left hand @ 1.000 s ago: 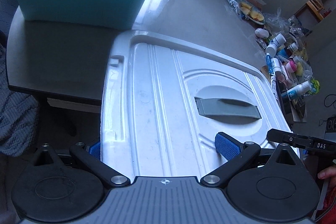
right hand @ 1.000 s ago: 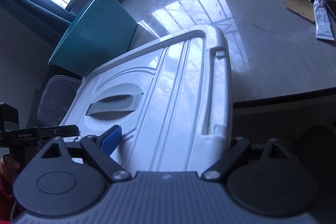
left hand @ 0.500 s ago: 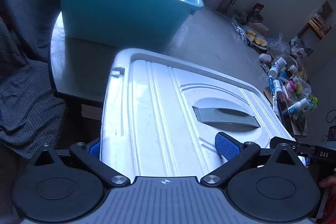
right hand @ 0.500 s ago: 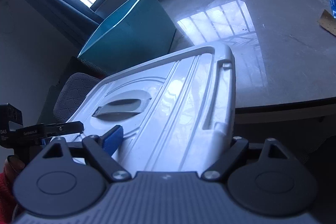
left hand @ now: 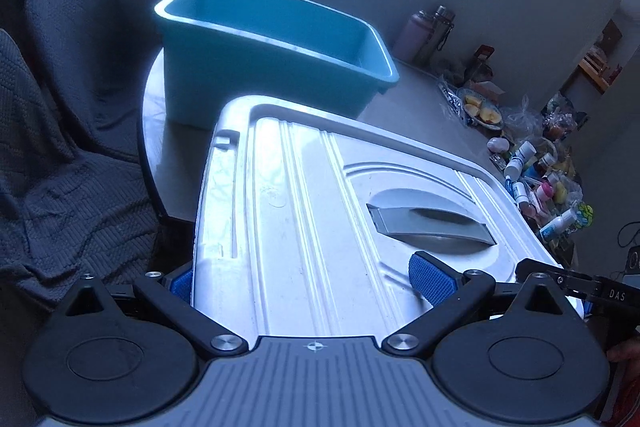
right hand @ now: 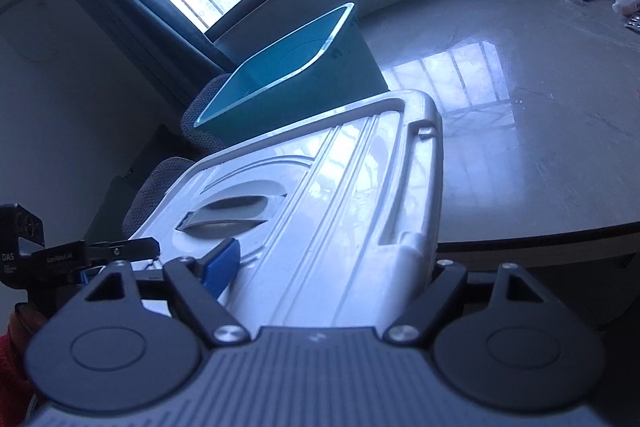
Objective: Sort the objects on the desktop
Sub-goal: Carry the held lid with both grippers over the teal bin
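Observation:
A white plastic lid [left hand: 304, 219] with a grey recessed handle [left hand: 428, 223] is held in the air by both grippers, tilted up toward the table. My left gripper [left hand: 304, 283] is shut on the lid's near edge, one blue pad [left hand: 430, 279] on top. My right gripper [right hand: 320, 267] is shut on the same lid [right hand: 340, 195], its blue pad [right hand: 222, 265] on top. An open teal bin [left hand: 272, 47] stands on the table beyond the lid; it also shows in the right wrist view [right hand: 288, 75].
The marble table [right hand: 520, 131] extends right. Bottles and tubes [left hand: 536, 179], a plate of fruit [left hand: 480, 111] and two flasks [left hand: 428, 31] crowd its far right side. A chair with a grey knit blanket [left hand: 52, 155] stands at the left.
Both grippers have lifted the lid higher and tilted the views upward; the teal bin's open top has come into view, farther off.

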The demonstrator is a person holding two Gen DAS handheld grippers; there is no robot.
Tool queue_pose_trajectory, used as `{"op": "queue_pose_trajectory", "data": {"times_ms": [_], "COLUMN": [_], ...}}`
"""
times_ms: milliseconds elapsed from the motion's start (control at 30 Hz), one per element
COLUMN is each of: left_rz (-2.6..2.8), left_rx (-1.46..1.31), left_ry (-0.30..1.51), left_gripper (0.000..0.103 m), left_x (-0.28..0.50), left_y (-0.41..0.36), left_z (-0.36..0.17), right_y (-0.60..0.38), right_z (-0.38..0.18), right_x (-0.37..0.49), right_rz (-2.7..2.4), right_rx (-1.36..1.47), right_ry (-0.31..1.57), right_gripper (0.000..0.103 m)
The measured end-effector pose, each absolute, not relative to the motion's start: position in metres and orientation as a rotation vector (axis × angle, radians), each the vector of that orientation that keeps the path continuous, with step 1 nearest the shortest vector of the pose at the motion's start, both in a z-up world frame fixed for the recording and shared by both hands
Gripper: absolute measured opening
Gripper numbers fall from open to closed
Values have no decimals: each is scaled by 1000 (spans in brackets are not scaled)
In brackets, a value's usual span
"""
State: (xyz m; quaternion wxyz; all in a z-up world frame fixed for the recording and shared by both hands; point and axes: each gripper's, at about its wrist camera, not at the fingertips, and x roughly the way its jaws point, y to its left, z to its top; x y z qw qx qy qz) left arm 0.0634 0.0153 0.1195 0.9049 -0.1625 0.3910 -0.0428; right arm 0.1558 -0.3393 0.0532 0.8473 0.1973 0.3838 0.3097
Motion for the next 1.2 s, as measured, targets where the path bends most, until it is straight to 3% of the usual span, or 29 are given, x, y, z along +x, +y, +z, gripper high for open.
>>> {"op": "queue_pose_trajectory", "data": {"times_ms": [700, 1200], "left_rz": [-39, -44], "left_rx": [-337, -347], "left_ry": [702, 708], "left_gripper": [102, 102], "left_x": [-55, -63], "left_y": [81, 126], "left_z": [156, 160], "right_y": [-277, -248], "right_z": [89, 96], "right_x": [73, 66], "right_rz": [724, 711], "right_rx": [364, 361], "right_ry": [745, 752], "right_gripper": [82, 82]}}
